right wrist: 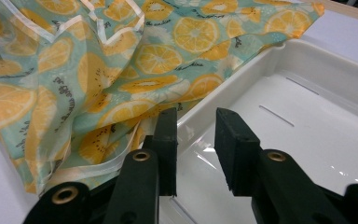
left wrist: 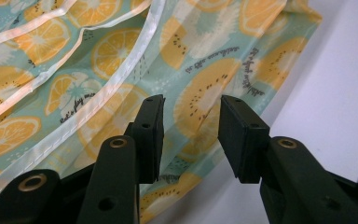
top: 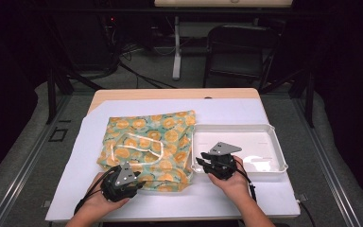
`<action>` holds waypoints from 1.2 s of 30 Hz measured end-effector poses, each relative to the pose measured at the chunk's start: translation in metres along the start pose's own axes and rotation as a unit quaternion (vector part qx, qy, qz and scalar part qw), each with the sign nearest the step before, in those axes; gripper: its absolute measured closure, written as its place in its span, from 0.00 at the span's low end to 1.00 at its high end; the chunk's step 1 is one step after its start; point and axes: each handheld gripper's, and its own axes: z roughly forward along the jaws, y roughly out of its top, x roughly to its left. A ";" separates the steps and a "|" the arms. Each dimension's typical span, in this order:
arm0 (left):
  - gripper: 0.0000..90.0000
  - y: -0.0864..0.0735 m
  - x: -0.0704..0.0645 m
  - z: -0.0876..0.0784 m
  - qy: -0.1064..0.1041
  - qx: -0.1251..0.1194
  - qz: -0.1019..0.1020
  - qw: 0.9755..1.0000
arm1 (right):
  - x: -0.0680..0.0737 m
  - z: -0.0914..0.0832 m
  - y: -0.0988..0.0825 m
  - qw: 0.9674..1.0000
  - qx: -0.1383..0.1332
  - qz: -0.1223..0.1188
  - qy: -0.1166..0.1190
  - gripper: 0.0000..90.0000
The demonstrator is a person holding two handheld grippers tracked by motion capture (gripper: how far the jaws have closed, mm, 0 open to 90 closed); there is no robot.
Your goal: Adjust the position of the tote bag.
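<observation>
Clearly soft: fruit-print bag (top: 146, 146), thin, slippery, floppy
Hold: near hem
Left gripper (left wrist: 191, 135): parted, empty
Right gripper (right wrist: 196, 149): parted, empty, over the tray (right wrist: 307, 140)

**Bright bench, dark room**

In the high view the light falls from above onto the bench (top: 246, 198), whose white sheet glows evenly, while the room from 9 through 12 to 3 o'clock sinks into near black. The picture is soft and slightly grainy throughout. The tray (top: 278, 150) shows a pale glare patch toward 5 o'clock, and short shadows lie under the hands.

In both gripper views the light is bright and even. The bag (left wrist: 74, 70) is sharp in print and lettering, and the near black claw parts at 6 o'clock are dark and slightly soft. The wet-looking sheen on the tray floor (right wrist: 307, 140) gives white streaks.
</observation>
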 end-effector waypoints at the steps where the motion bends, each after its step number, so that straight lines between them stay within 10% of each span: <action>1: 0.68 0.000 -0.001 0.001 0.005 -0.002 0.000 1.000 | 0.000 0.001 0.000 1.000 -0.001 0.000 0.001 0.77; 36: 1.00 0.000 -0.004 0.003 0.019 0.013 0.029 0.999 | 0.000 0.001 -0.001 1.000 0.002 -0.001 0.002 0.75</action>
